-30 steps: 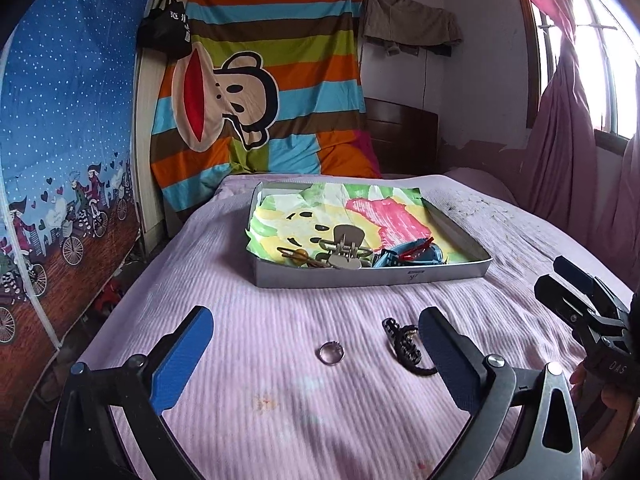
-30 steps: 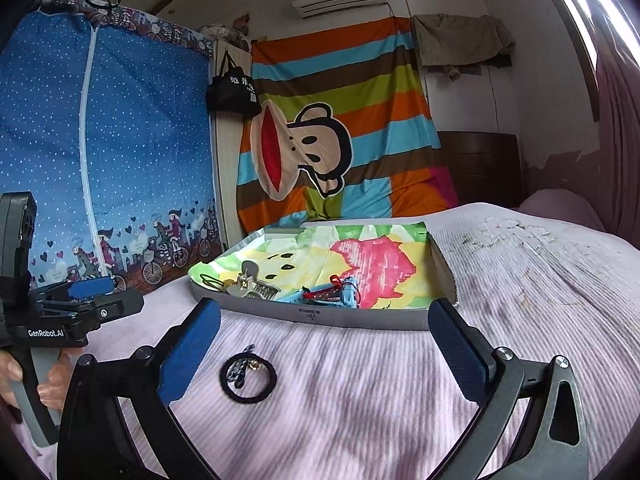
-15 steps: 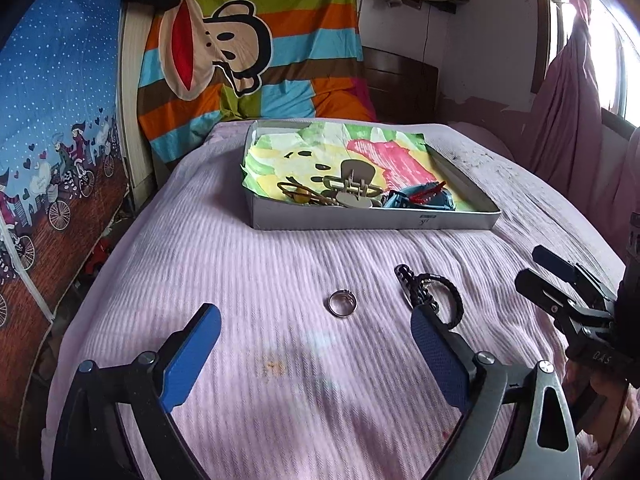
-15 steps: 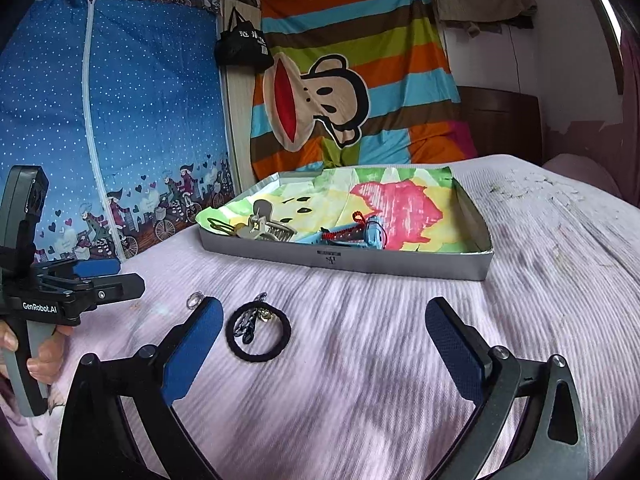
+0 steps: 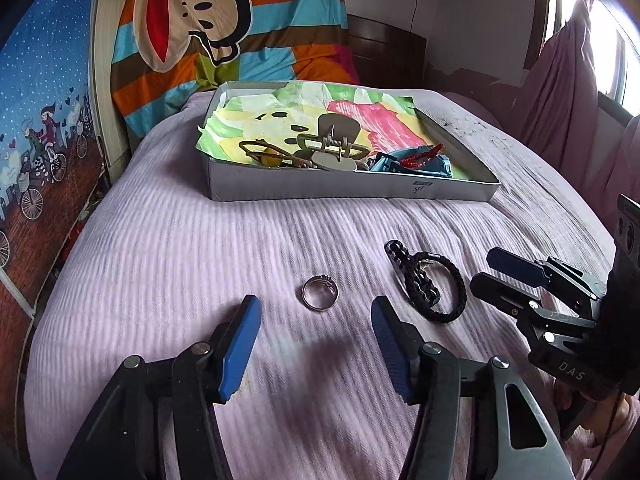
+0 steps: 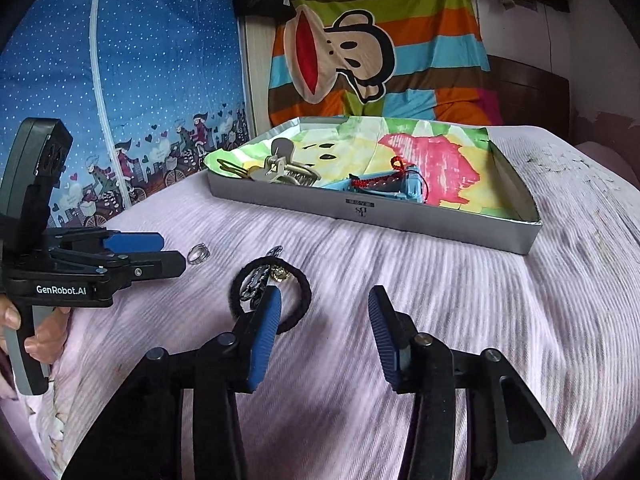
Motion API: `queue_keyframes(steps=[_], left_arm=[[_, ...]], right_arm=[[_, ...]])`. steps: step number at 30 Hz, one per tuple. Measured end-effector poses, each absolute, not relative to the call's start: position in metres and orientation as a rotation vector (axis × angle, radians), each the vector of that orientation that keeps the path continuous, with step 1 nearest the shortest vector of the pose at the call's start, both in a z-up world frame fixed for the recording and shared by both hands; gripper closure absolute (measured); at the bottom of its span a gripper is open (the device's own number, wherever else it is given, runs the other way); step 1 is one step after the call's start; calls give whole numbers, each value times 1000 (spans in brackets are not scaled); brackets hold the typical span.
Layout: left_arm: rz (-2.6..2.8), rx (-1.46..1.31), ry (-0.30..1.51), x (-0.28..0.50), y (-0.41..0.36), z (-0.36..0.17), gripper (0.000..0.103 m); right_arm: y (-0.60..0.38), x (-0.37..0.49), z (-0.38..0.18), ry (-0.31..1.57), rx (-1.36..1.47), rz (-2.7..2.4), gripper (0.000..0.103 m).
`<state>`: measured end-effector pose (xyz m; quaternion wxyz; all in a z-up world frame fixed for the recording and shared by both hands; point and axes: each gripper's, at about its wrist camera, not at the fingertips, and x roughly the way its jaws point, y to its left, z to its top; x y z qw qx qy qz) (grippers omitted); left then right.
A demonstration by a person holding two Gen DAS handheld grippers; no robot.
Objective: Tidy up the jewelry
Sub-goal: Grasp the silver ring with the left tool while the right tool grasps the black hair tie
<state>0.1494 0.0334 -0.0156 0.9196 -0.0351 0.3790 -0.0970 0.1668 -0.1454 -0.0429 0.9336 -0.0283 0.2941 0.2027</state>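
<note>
Silver ring (image 5: 320,298); black braided hair tie (image 5: 438,288); grey tray (image 5: 352,192); lilac ribbed bedspread (image 5: 180,248); blue-padded fingers (image 5: 240,344)

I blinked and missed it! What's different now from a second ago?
Both grippers came down toward the bed: the left gripper near the silver ring, the right gripper by the black hair tie. Their jaws have been closing, holding nothing. Ring, hair tie and tray stayed put.

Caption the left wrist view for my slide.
Open left gripper nears a silver metal ring on the pink ribbed bedspread.
</note>
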Motion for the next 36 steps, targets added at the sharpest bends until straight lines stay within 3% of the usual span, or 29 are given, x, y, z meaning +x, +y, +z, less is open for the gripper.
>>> queue_keyframes(steps=[5,16,26,36], left_arm=[[-193,-50,796,156,27,-19,60],[-206,-55,806,162,27,-26,83],[-222,-34,783,157,21,-27,83],[-262,-41,743,150,20,-24,83]], right_arm=[[-138,179,-50,663,-73,424,79],[-129,190,-60,707,-68,464,86],[-126,185,-61,684,-82,459,97],[-141,171,-49,583,-37,424,99]])
